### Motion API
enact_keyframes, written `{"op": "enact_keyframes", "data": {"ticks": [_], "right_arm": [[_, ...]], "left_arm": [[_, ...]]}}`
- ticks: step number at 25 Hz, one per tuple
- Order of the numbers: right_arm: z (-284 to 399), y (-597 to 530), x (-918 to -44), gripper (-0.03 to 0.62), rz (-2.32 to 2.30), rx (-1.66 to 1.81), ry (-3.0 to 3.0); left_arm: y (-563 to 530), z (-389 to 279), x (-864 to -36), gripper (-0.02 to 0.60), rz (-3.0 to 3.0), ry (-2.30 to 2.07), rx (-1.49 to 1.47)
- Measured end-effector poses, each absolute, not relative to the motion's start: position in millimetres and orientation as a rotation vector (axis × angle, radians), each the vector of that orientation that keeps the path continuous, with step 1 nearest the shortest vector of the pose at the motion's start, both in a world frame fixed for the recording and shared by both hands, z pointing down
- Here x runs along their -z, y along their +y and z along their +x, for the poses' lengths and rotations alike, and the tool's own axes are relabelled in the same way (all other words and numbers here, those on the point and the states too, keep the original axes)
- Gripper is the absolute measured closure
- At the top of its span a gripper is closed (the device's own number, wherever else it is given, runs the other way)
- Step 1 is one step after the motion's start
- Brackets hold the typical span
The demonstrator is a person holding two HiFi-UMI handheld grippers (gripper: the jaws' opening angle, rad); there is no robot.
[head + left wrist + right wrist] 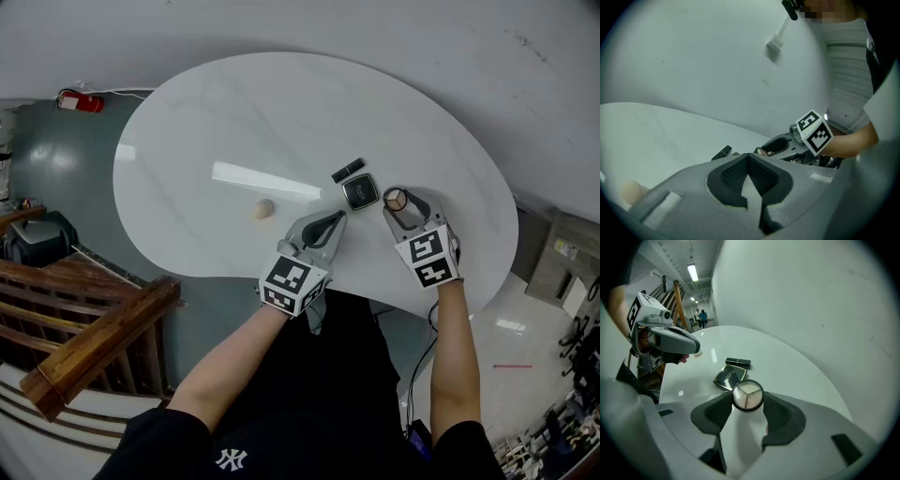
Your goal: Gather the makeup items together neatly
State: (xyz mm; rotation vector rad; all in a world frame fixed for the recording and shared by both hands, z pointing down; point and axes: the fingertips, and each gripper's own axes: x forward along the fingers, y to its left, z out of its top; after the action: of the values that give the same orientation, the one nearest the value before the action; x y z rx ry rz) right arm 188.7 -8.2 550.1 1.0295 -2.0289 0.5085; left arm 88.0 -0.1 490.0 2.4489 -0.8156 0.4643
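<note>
R gripper (748, 404) clamped on round compact (748, 395), jaws approx half apart. Square compact (730, 377) & black lipstick (738, 363) lie just ahead of it. L gripper (749, 164) fully closed, empty; beige puff (264, 208) near, to its left.

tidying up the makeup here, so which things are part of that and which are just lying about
Job: round makeup pot in right gripper, square compact, black lipstick tube, beige sponge.
Lying about: fire extinguisher, wooden railing.

head cam: high up, steep down over whole tabletop (234, 122). left tongs (750, 161) cam: low, close, looking across at right tongs (764, 150). right tongs cam looks back left. all three catch the black tube (348, 170).
</note>
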Motion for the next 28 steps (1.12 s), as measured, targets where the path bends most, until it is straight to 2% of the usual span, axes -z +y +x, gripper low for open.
{"op": "enact_keyframes", "data": {"ticks": [19, 28], "right_arm": [[51, 0, -498, 0.378, 0.887, -0.353, -2.159], [16, -1, -501, 0.378, 0.825, -0.334, -2.170]], "left_arm": [[9, -5, -467, 0.574, 2.432, -0.956, -0.397], [10, -31, -471, 0.574, 2.406, -0.999, -0.392]]}}
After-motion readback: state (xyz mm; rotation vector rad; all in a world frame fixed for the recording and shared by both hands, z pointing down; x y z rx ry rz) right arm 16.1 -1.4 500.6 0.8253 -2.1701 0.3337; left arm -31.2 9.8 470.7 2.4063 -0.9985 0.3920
